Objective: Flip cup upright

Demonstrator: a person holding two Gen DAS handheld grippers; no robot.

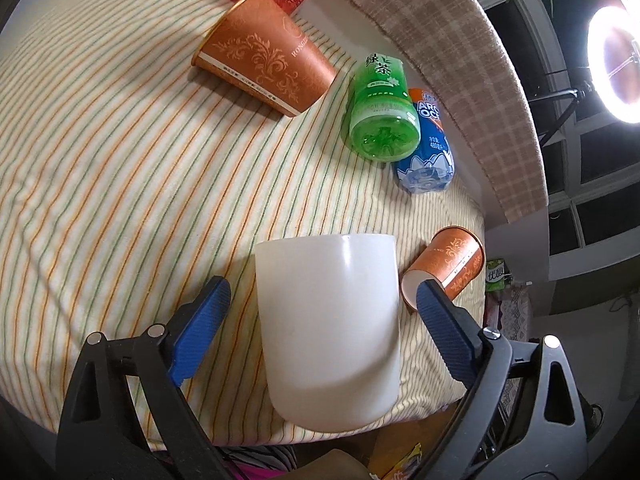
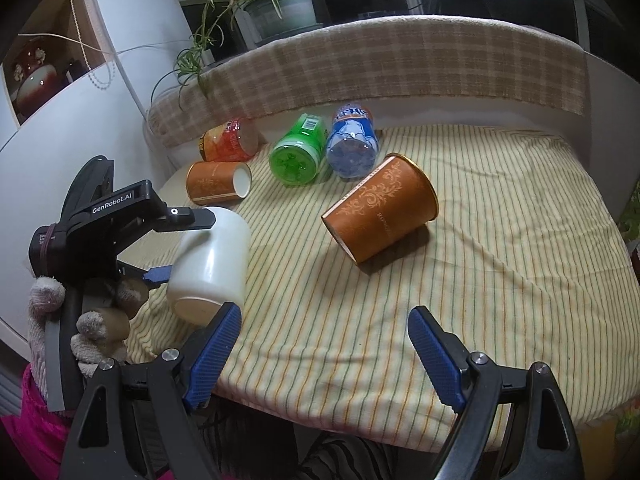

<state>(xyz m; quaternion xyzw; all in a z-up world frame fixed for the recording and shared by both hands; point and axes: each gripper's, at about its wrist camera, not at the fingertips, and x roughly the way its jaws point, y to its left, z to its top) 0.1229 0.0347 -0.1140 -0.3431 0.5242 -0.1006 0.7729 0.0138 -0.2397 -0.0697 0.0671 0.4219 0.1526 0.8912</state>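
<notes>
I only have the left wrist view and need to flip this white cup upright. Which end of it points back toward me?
Observer: In the right wrist view the white cup lies on its side, and the end nearest the cloth's front edge looks closed, like a base.
Operator: Where are the right tongs?
Observer: The right tongs are open and empty, above the striped cloth near its front edge, beside the cup.
Operator: My own finger hides part of the small cup. How does it lie?
Observer: The small orange cup lies on its side beyond the white cup, apart from it, with its open mouth turned toward the green bottle.
</notes>
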